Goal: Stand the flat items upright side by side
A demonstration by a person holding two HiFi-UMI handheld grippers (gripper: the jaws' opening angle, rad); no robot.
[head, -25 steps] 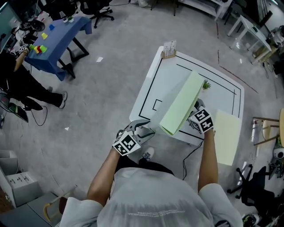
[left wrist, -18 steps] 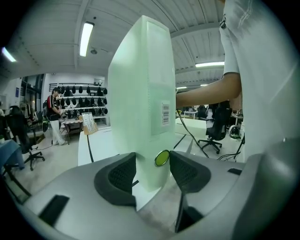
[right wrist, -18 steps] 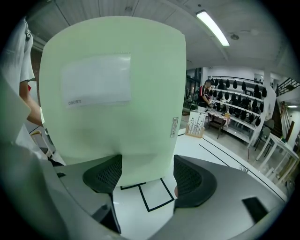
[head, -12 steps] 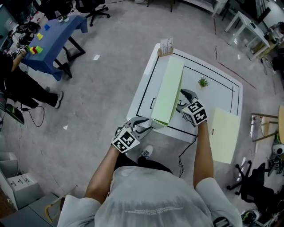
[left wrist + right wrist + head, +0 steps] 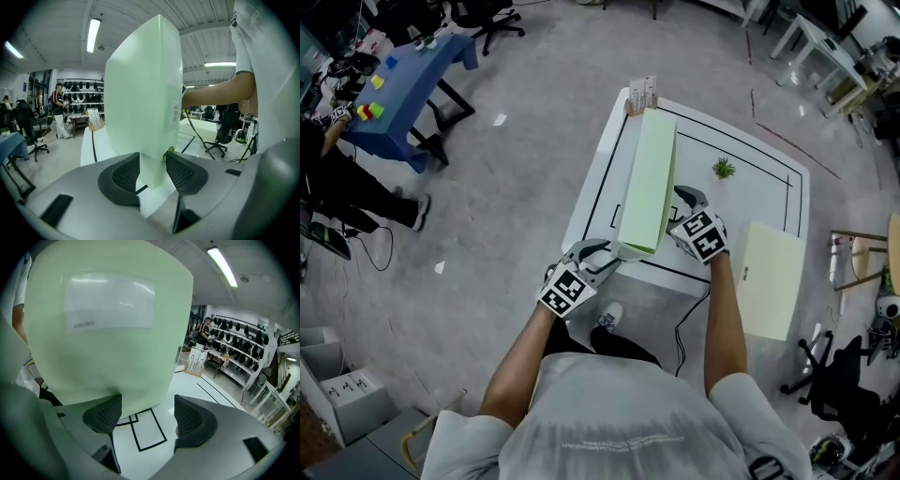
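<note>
A pale green file box [image 5: 649, 183] stands on its long edge on the white table [image 5: 750, 202], running from the near edge toward the far left corner. My left gripper [image 5: 609, 255] has the box's near bottom corner [image 5: 145, 93] between its pads, which touch both faces; its jaws are opening slightly. My right gripper [image 5: 682, 199] stands open beside the box's right face. That labelled face [image 5: 108, 329] rests against one pad, while the other pad [image 5: 190, 416] is clear of it. A second pale green file box [image 5: 766, 279] lies flat at the table's right near corner.
A small green plant [image 5: 724, 169] sits mid-table to the right of the standing box. A card stand [image 5: 641, 94] is at the far left corner. A blue table [image 5: 403, 84] with coloured blocks and a person [image 5: 337, 178] are far left. Chairs and desks ring the room.
The green box swung from a diagonal lean on the right to upright along the table's left side. My right gripper moved left with it. My left jaws narrowed onto the box's corner.
</note>
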